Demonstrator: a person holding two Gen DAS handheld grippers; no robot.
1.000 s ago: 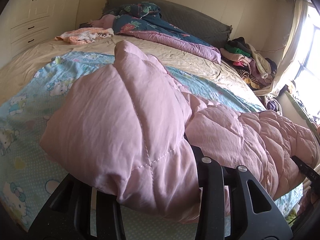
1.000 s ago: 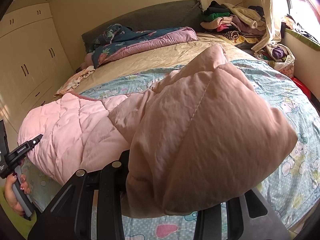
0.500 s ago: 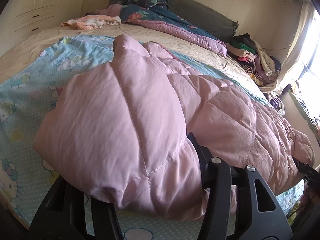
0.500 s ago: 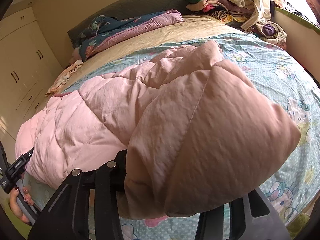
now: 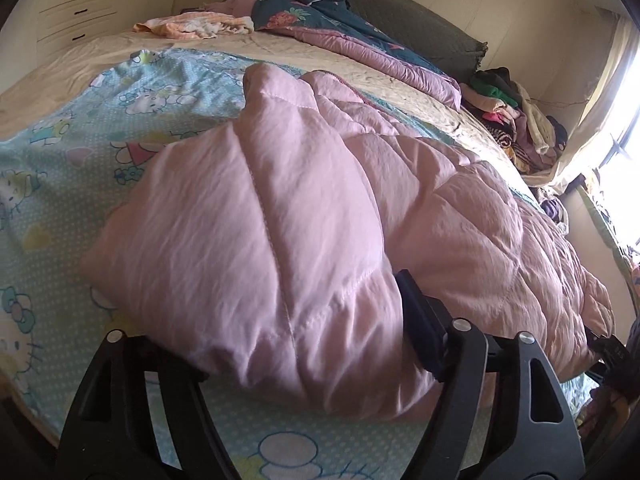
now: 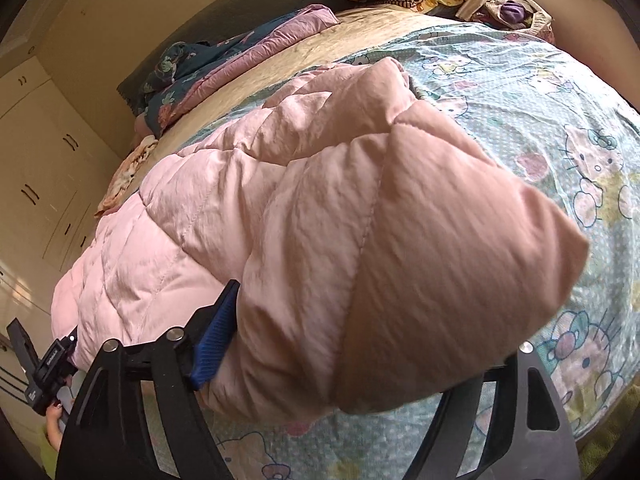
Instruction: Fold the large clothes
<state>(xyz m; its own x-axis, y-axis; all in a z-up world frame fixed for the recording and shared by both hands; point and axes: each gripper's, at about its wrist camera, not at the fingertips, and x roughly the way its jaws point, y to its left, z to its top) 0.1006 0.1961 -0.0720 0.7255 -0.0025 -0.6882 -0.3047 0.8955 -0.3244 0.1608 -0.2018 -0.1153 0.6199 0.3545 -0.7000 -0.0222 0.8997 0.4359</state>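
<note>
A puffy pink quilted garment (image 5: 320,208) lies folded across the near part of the bed, on a pale blue cartoon-print sheet (image 5: 80,152). One folded end of it bulges between the jaws of my left gripper (image 5: 288,320), which are opening; the right finger (image 5: 416,320) shows beside the fabric and the left one is hidden under it. In the right wrist view the other end of the pink garment (image 6: 360,220) sits between the opening jaws of my right gripper (image 6: 360,340). Its blue-padded finger (image 6: 216,340) stands just off the cloth.
At the head of the bed are a dark floral duvet (image 5: 340,24) with purple lining and an orange-white cloth (image 5: 192,26). A pile of clothes (image 5: 512,120) sits at the far right by the window. White wardrobes (image 6: 36,168) line the left wall.
Both grippers have sunk toward the bed and their jaws have spread from a tight pinch to wide. The pink ends have come down onto the sheet.
</note>
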